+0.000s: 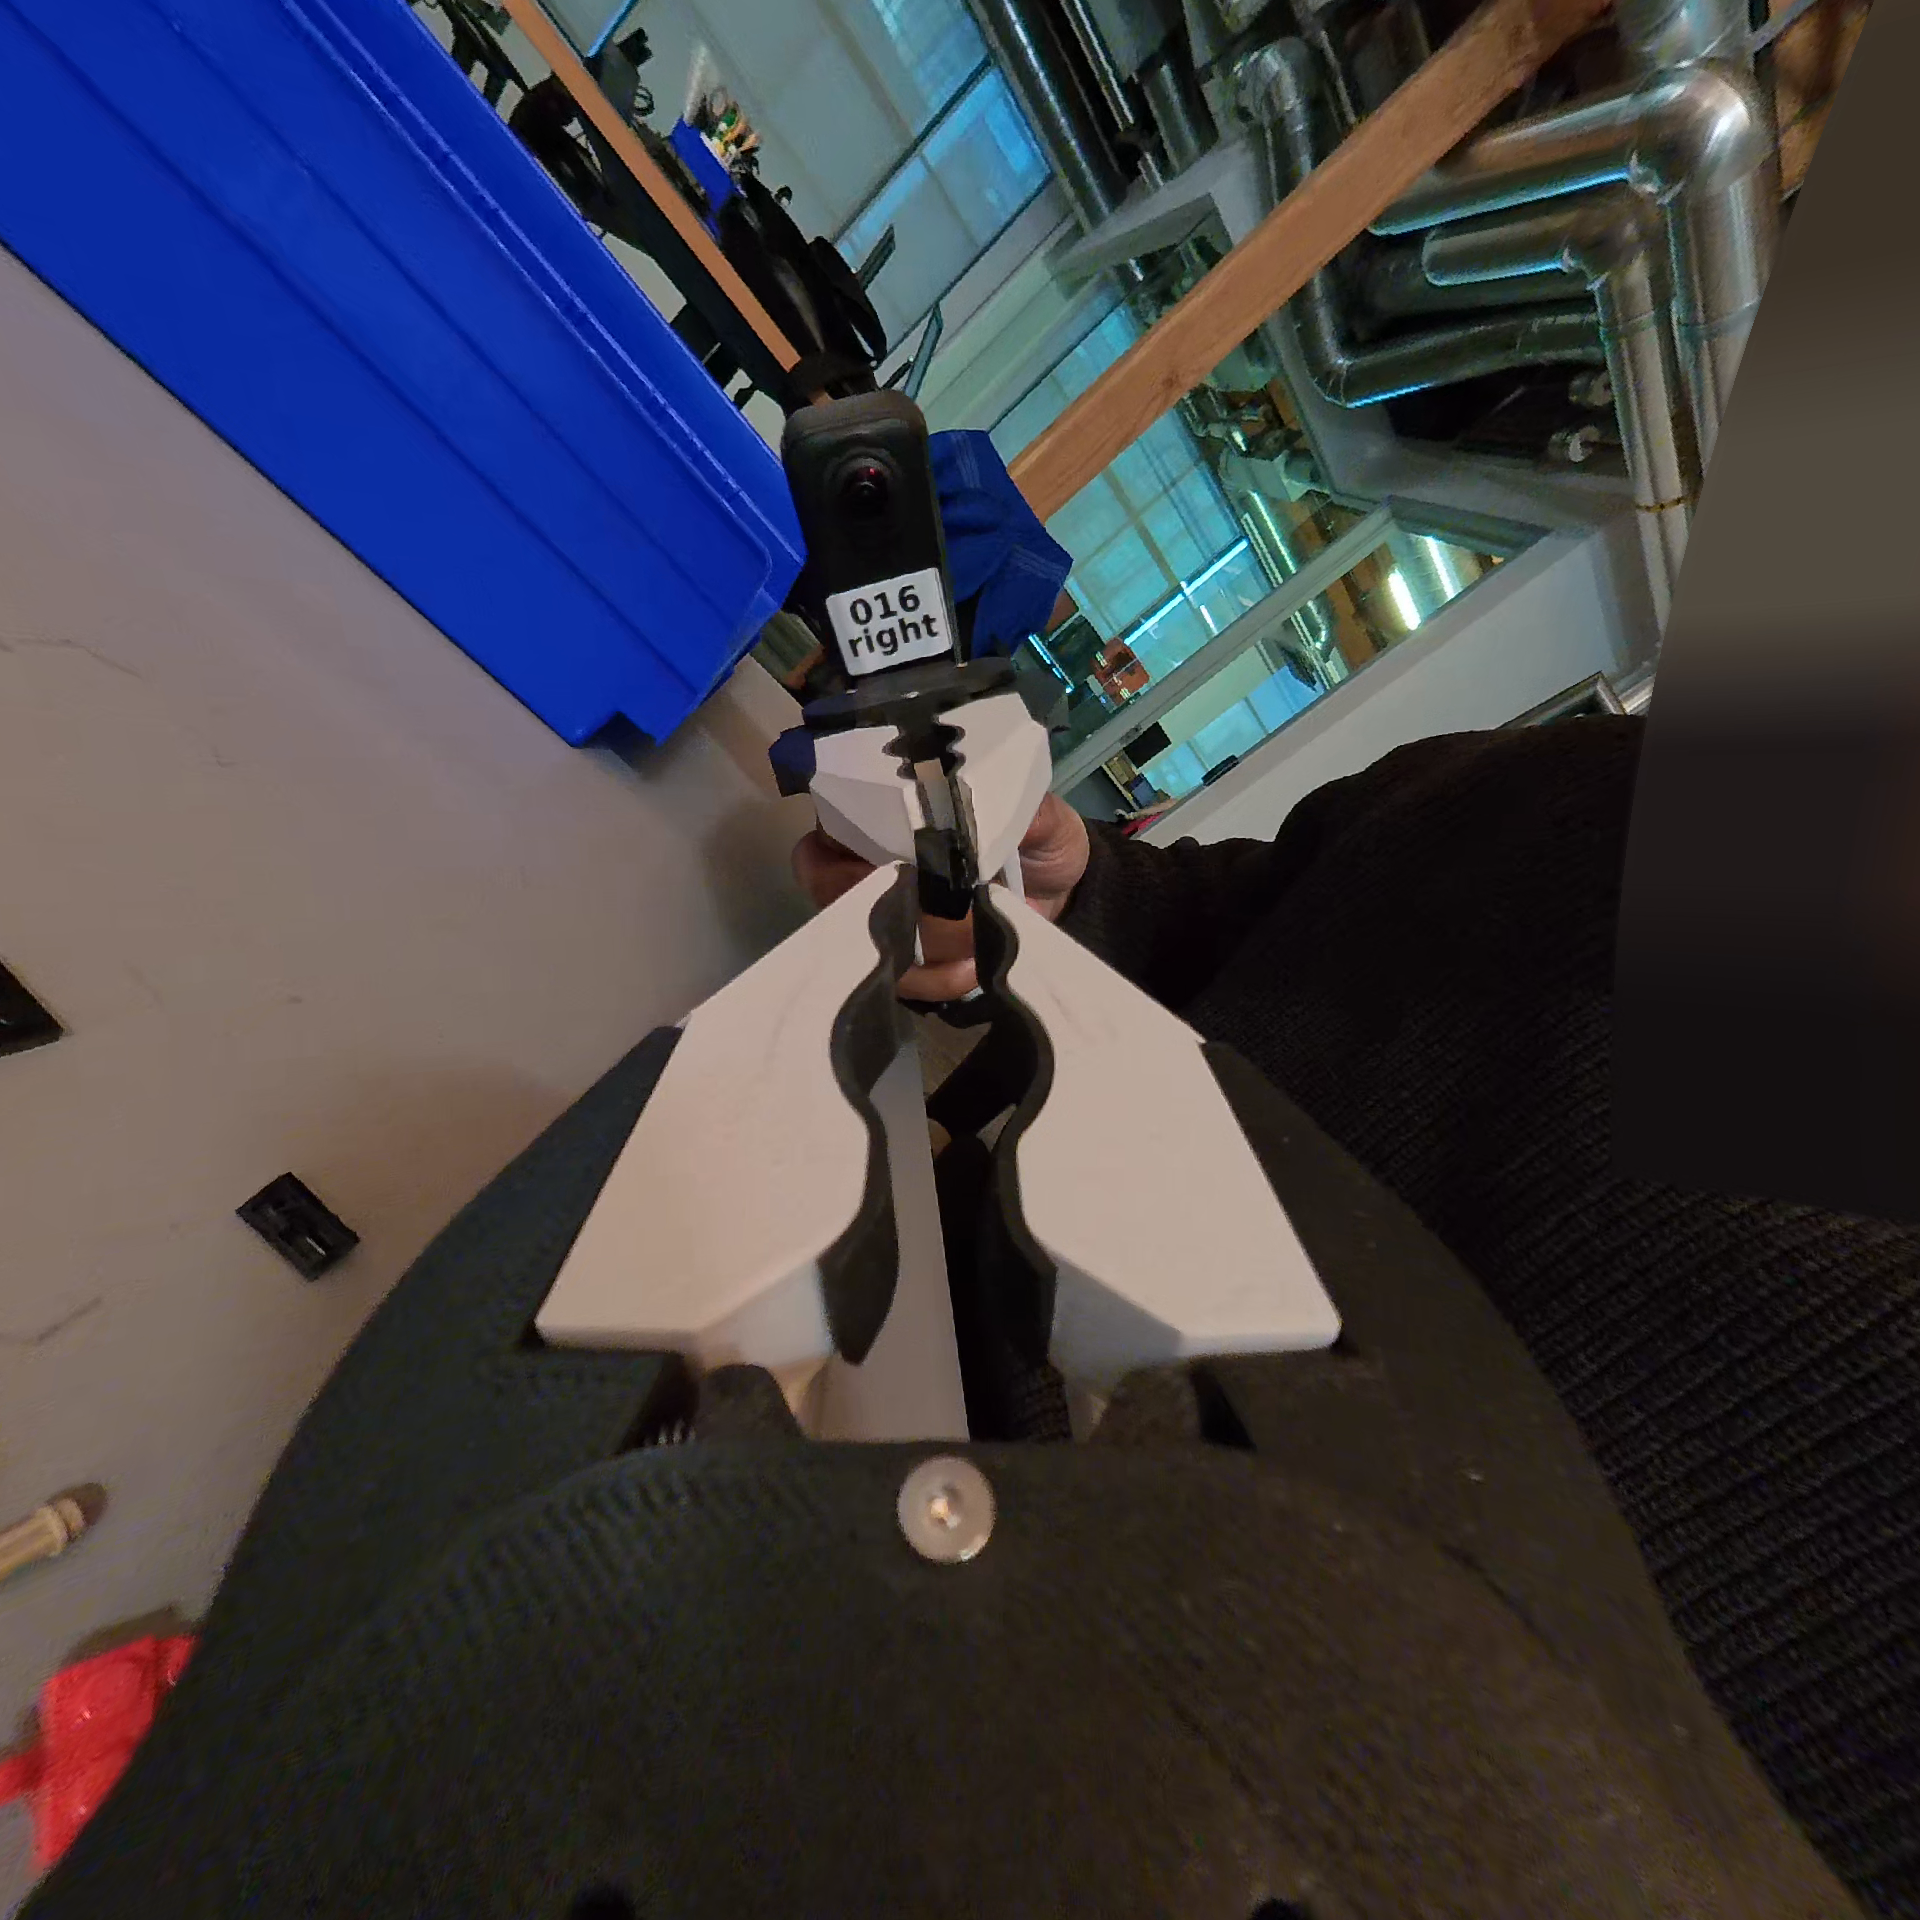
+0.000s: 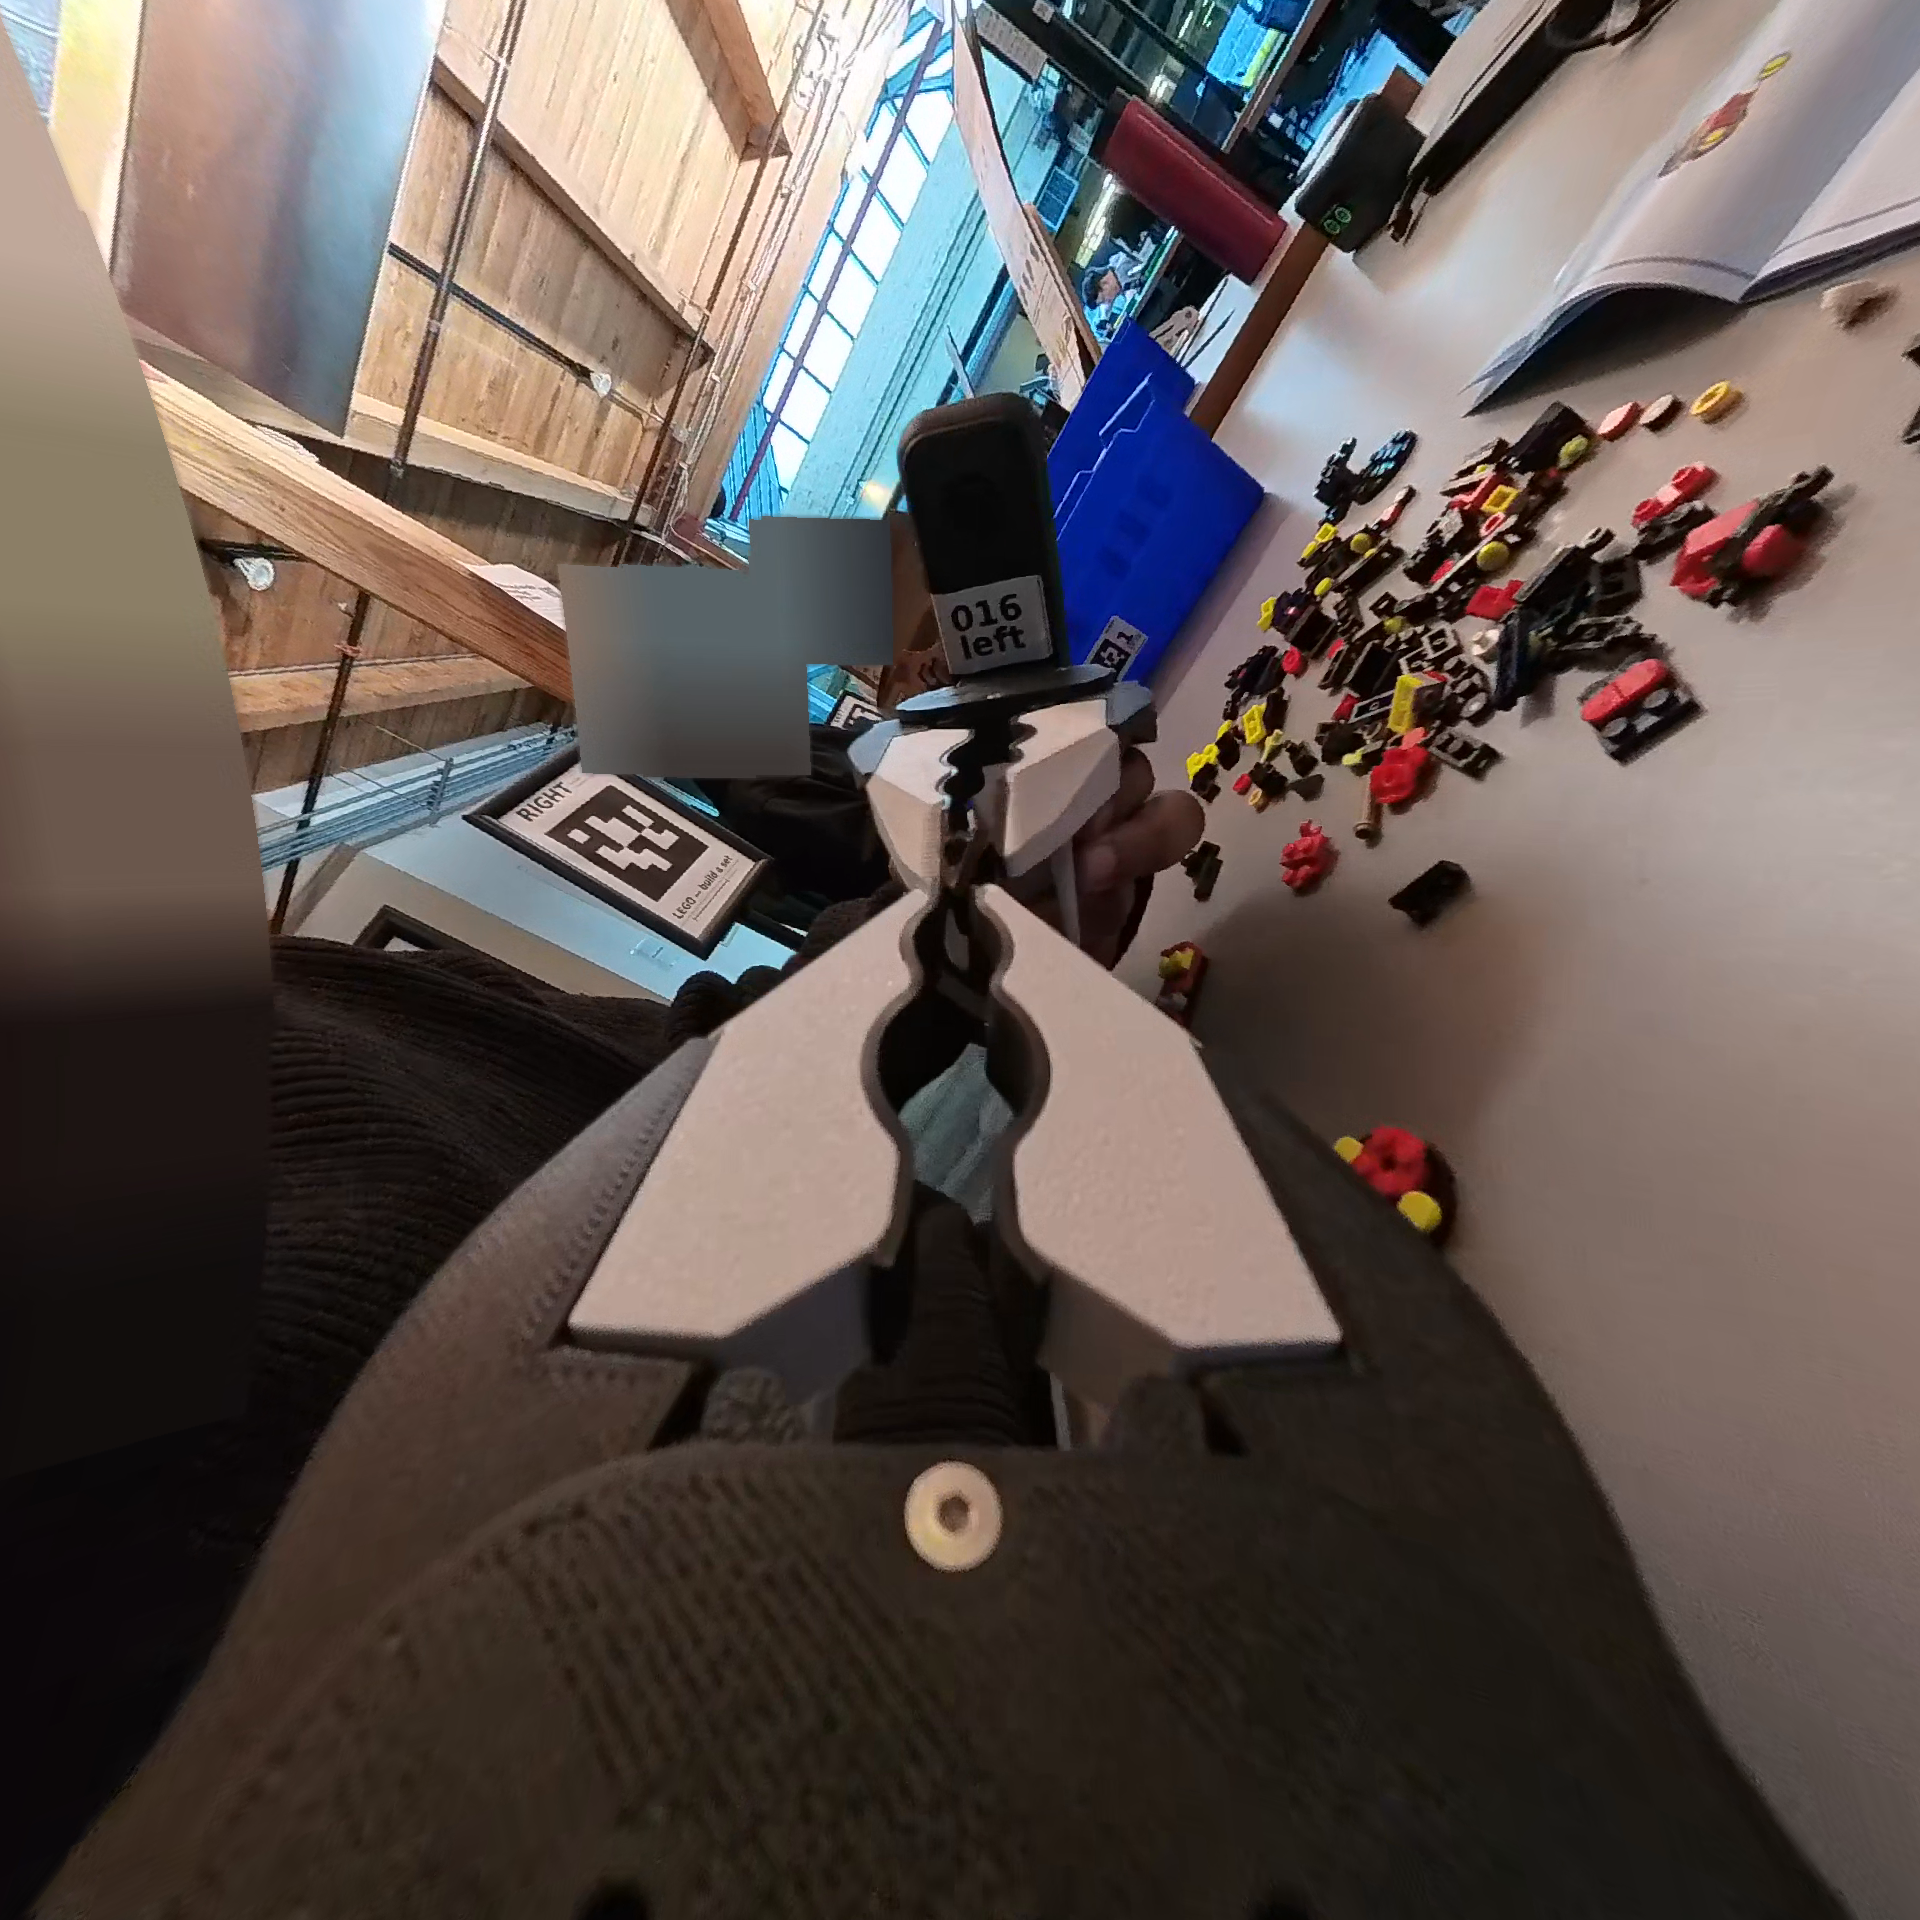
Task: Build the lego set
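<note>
Red, black and yellow loose bricks lie scattered on the grey table, with an open instruction booklet beyond them; most of the build appears still to be done, though small sub-assemblies such as a red-and-black one exist. Left gripper and right gripper meet tip to tip above the table, well apart from the pile. Both sets of jaws stand nearly closed; a small dark piece seems pinched between them, but this cannot be confirmed. A blue bin stands behind.
</note>
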`<state>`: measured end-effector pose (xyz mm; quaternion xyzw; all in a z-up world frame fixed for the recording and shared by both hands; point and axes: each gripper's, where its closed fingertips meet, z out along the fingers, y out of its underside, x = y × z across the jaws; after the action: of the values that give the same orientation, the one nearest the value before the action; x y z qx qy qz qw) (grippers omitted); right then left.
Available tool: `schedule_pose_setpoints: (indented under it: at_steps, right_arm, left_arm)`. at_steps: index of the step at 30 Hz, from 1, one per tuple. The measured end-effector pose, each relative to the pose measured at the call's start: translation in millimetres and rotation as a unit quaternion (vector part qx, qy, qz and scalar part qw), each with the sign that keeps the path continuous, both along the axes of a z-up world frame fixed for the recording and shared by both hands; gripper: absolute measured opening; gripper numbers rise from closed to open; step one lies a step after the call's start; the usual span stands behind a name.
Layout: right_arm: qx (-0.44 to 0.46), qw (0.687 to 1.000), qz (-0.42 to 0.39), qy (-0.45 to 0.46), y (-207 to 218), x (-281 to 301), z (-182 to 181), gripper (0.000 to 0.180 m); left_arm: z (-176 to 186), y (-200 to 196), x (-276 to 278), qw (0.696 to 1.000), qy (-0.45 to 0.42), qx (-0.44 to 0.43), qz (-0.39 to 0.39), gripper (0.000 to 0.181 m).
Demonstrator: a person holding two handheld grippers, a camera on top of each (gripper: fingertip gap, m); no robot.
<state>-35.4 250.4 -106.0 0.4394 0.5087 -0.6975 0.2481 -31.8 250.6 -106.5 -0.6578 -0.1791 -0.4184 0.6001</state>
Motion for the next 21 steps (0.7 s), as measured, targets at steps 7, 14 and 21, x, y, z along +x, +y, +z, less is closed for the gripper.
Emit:
schedule_pose_setpoints:
  at_steps: [7,14,21]
  right_arm:
    - [0.011,1.000,-0.003,0.007,-0.2,-0.7,-1.7,0.002]
    - [0.027,0.999,-0.013,0.022,0.3,-2.7,-2.7,0.002]
    - [0.054,0.997,-0.033,0.040,6.1,-7.8,-4.8,0.005]
  left_arm:
    - [-1.8,0.2,-0.5,1.000,0.001,-0.006,0.001,0.007]
    - [-2.6,-0.1,-2.2,1.000,0.000,-0.009,0.004,0.006]
    - [-4.3,-2.0,-10.6,1.000,-0.008,-0.013,0.020,0.006]
